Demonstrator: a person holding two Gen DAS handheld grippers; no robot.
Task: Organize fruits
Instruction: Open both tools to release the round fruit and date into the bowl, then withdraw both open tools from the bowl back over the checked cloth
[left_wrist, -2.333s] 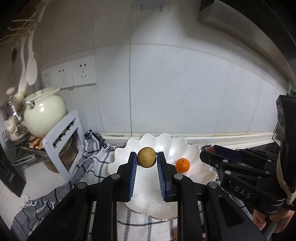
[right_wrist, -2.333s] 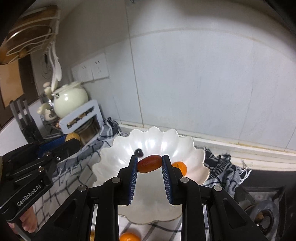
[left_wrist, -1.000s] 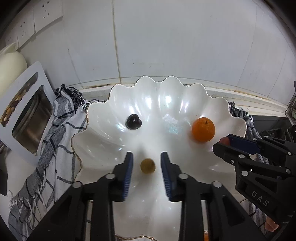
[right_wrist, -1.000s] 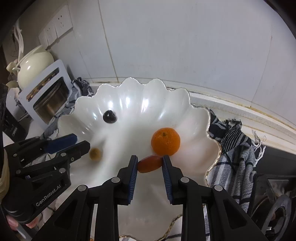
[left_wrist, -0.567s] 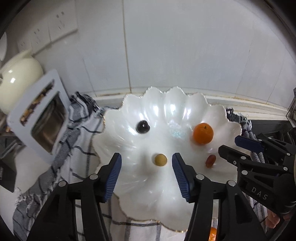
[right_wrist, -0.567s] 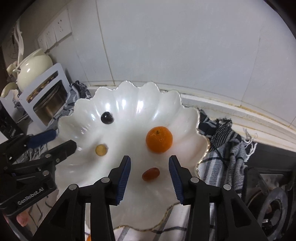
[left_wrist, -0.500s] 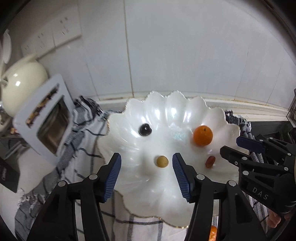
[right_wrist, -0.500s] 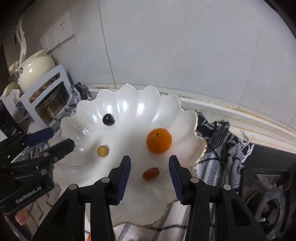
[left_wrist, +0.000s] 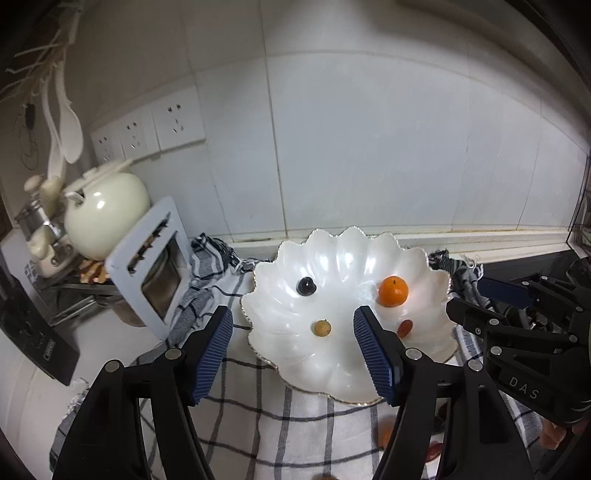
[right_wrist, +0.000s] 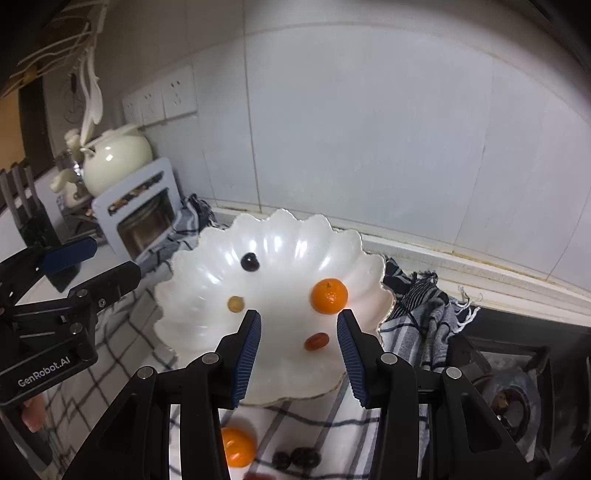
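Note:
A white scalloped bowl (left_wrist: 295, 269) (right_wrist: 207, 266) on a checked cloth holds a tan longan (left_wrist: 322, 328) (right_wrist: 235, 304), a dark cherry (left_wrist: 306, 286) (right_wrist: 250, 261), a mandarin (left_wrist: 393, 291) (right_wrist: 329, 291) and a red date (left_wrist: 405, 326) (right_wrist: 316, 341). My left gripper (left_wrist: 293, 345) hangs above the bowl's near side, its jaws opening, nothing between them. My right gripper (right_wrist: 297, 349) is open over the near rim with nothing held; the date lies below, clear of the pads. Each gripper shows in the other's view, the right (left_wrist: 476, 295) and the left (right_wrist: 107, 262).
On the cloth before the bowl lie another mandarin (right_wrist: 238, 446) and dark fruits (right_wrist: 297, 458). At left stand a cream teapot (left_wrist: 105, 218) and a white-framed metal container (left_wrist: 155, 273). A gas hob (right_wrist: 513, 398) sits at right; a tiled wall with sockets (left_wrist: 147, 129) is behind.
Both grippers let go of their fruits, the longan and the date, into the bowl, opened, then rose and drew back. The left jaws have widened further.

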